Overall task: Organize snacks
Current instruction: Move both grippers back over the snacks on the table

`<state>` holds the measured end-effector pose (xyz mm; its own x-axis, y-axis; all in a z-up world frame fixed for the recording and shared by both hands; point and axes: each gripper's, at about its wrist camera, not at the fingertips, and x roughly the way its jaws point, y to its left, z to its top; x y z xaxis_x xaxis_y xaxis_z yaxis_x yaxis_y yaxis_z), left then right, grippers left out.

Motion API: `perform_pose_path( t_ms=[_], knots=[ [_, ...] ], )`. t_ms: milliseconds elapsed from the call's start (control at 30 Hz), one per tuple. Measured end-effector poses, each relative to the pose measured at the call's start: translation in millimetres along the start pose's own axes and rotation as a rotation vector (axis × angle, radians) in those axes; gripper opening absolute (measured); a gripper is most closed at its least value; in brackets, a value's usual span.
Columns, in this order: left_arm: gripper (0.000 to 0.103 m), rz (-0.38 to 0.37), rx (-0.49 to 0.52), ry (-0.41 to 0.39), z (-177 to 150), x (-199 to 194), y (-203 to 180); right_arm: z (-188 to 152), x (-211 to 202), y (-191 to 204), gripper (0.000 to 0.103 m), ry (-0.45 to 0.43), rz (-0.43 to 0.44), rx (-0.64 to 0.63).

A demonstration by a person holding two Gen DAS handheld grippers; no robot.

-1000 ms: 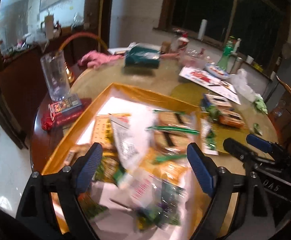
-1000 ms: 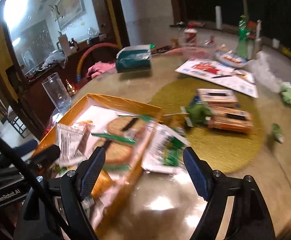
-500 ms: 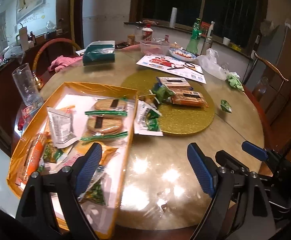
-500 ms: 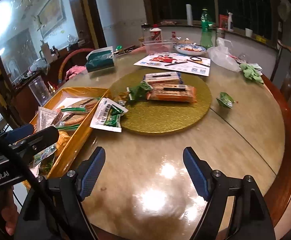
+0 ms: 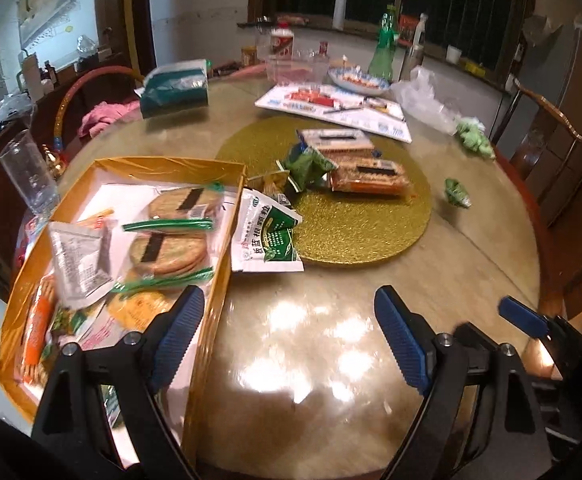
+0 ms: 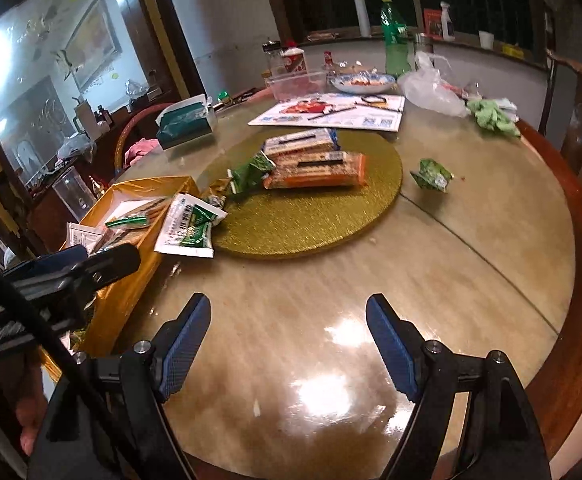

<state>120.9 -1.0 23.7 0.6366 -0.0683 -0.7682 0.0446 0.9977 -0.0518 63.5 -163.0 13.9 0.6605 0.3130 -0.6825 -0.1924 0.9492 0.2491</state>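
Observation:
A gold tray (image 5: pixel 227 240) (image 6: pixel 131 276) holds several snack packs, among them round crackers (image 5: pixel 167 248). A white-and-green sachet (image 5: pixel 267 236) (image 6: pixel 189 228) leans on the tray's right wall and the round gold mat (image 5: pixel 371 224) (image 6: pixel 323 208). On the mat lie two long cracker packs (image 5: pixel 367 176) (image 6: pixel 315 174) and a green packet (image 5: pixel 307 164) (image 6: pixel 249 174). A small green packet (image 5: pixel 457 194) (image 6: pixel 431 176) lies on the table. My left gripper (image 5: pixel 287 336) is open and empty above the tray's near right corner. My right gripper (image 6: pixel 289 344) is open and empty above bare table.
A glass (image 5: pixel 29 176) stands left of the tray. At the far side are a tissue box (image 5: pixel 175 90), a leaflet (image 5: pixel 331 110), a bowl (image 5: pixel 357 80), bottles (image 5: pixel 385 48), a plastic bag (image 5: pixel 427 104) and green cloth (image 5: pixel 473 138). Chairs stand around the round table (image 6: pixel 471 280).
Both grippers have pulled back from the tray and risen over the last second, then moved slightly closer again. Both stayed open and empty. The snacks have not moved.

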Motion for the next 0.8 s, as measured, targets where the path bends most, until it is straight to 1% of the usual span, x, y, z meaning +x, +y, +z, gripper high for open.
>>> perform_pose_path(
  t_ms=[67, 167, 200, 233, 267, 333, 400, 467, 500, 533, 600, 633, 667, 733, 767, 800],
  knots=[
    [0.087, 0.004, 0.002, 0.011, 8, 13, 0, -3, 5, -10, 0.08, 0.014, 0.003, 0.025],
    [0.086, 0.034, 0.021, 0.042, 25, 41, 0, -6, 10, -23, 0.08, 0.035, 0.012, 0.065],
    [0.083, 0.047, 0.031, 0.055, 31, 52, -1, -6, 10, -26, 0.08, 0.037, 0.011, 0.075],
    [0.077, 0.055, 0.036, 0.065, 34, 59, -2, -7, 10, -30, 0.08, 0.037, 0.012, 0.085],
    [0.074, 0.058, 0.042, 0.078, 36, 67, -4, -7, 10, -31, 0.08, 0.036, 0.014, 0.089],
    [0.073, 0.048, 0.063, 0.112, 37, 83, -8, -8, 10, -35, 0.08, 0.036, 0.017, 0.102],
    [0.072, 0.074, 0.073, 0.165, 35, 98, -11, -8, 10, -39, 0.08, 0.035, 0.023, 0.112],
    [0.071, 0.065, 0.071, 0.183, 32, 107, -13, -9, 10, -43, 0.08, 0.037, 0.024, 0.119],
    [0.07, 0.084, 0.079, 0.191, 29, 112, -14, -8, 11, -44, 0.08, 0.038, 0.027, 0.123],
    [0.065, 0.106, 0.095, 0.178, 28, 112, -16, -9, 11, -46, 0.08, 0.039, 0.03, 0.125],
    [0.059, 0.085, 0.08, 0.17, 23, 106, -17, -9, 11, -48, 0.08, 0.04, 0.032, 0.128],
    [0.045, 0.076, 0.076, 0.156, 20, 101, -18, -9, 12, -49, 0.08, 0.04, 0.035, 0.129],
    [0.038, 0.054, 0.074, 0.158, 18, 100, -17, -9, 12, -49, 0.08, 0.039, 0.037, 0.131],
    [0.03, 0.015, 0.071, 0.16, 10, 93, -19, -10, 11, -52, 0.08, 0.038, 0.04, 0.141],
    [0.03, -0.003, 0.075, 0.17, 7, 90, -21, -9, 12, -54, 0.08, 0.038, 0.042, 0.144],
    [0.03, -0.038, 0.083, 0.178, 2, 84, -23, -9, 12, -55, 0.08, 0.037, 0.047, 0.147]
  ],
)
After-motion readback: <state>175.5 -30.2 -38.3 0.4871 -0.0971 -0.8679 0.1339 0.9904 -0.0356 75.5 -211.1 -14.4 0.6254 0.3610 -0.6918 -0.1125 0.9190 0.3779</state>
